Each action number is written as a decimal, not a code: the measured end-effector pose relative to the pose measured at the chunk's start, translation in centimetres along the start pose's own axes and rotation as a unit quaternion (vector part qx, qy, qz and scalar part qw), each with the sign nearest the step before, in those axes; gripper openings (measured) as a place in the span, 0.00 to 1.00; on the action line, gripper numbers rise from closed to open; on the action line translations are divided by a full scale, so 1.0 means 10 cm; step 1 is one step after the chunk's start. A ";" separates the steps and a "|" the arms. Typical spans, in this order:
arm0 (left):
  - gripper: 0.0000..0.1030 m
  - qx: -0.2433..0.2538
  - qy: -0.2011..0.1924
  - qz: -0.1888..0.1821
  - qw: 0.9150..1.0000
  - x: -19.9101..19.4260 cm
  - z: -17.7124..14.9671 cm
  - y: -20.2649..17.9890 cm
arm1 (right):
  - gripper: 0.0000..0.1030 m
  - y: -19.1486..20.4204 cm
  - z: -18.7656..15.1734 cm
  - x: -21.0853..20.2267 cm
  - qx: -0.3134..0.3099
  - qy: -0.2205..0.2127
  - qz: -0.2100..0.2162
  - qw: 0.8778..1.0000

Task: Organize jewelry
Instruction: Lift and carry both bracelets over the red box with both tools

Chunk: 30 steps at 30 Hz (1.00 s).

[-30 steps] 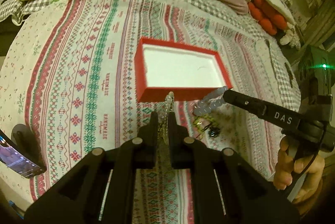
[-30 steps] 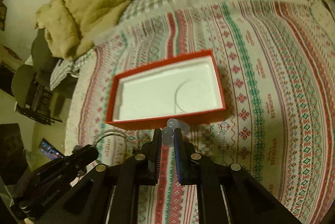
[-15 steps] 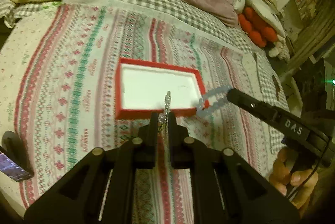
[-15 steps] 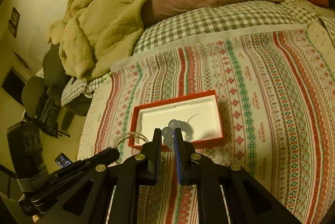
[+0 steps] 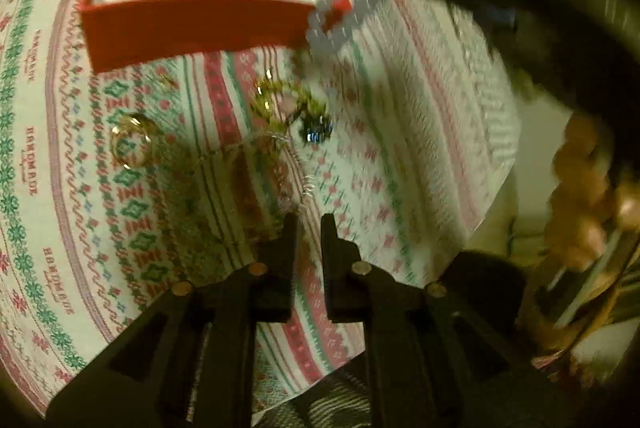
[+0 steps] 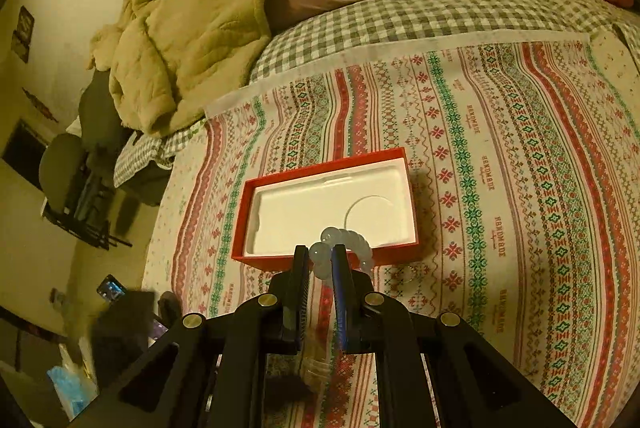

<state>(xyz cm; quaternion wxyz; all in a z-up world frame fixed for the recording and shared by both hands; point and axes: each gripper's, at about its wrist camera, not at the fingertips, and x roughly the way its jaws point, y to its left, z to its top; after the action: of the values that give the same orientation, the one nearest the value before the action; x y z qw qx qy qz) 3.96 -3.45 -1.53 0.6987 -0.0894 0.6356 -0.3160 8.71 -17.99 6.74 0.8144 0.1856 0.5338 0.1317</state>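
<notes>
Bedspread point(image 6: 520, 188): bead bracelet point(image 6: 344, 244) pinched in right hand-held gripper point(image 6: 320, 260).

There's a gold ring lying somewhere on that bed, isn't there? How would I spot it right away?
Start at the red box on the striped patterned cloth. On the cloth in front of the box's near wall, toward its left corner, lies the gold ring. Unlike the tangled chains and dark stone to its right, it is one plain open hoop, lying by itself.
</notes>
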 end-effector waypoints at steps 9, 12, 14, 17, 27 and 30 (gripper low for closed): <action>0.22 -0.021 -0.021 0.103 0.994 -0.06 -0.03 0.27 | 0.11 -0.11 -0.04 -0.03 0.004 0.005 -0.008 1.000; 0.22 -0.029 -0.015 0.113 0.993 0.07 0.01 0.29 | 0.11 -0.12 -0.05 -0.04 0.004 0.006 -0.010 1.000; 0.22 -0.026 -0.020 0.113 0.993 0.11 0.04 0.23 | 0.11 -0.12 -0.06 -0.05 0.004 0.006 -0.009 1.000; 0.22 -0.016 -0.024 0.133 0.991 0.18 0.05 0.19 | 0.11 -0.12 -0.05 -0.05 0.004 0.006 -0.010 1.000; 0.03 0.015 -0.053 0.186 0.981 0.01 -0.04 0.01 | 0.11 -0.11 -0.05 -0.08 0.003 0.002 -0.012 1.000; 0.03 0.019 -0.078 0.176 0.981 -0.18 -0.03 -0.06 | 0.11 -0.08 -0.03 -0.13 0.001 -0.007 -0.009 1.000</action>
<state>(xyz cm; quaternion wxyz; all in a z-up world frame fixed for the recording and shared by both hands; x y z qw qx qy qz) 3.50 -2.87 0.25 0.7920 0.0125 0.5793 -0.1921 7.94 -19.21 7.34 0.8190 0.1827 0.5300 0.1225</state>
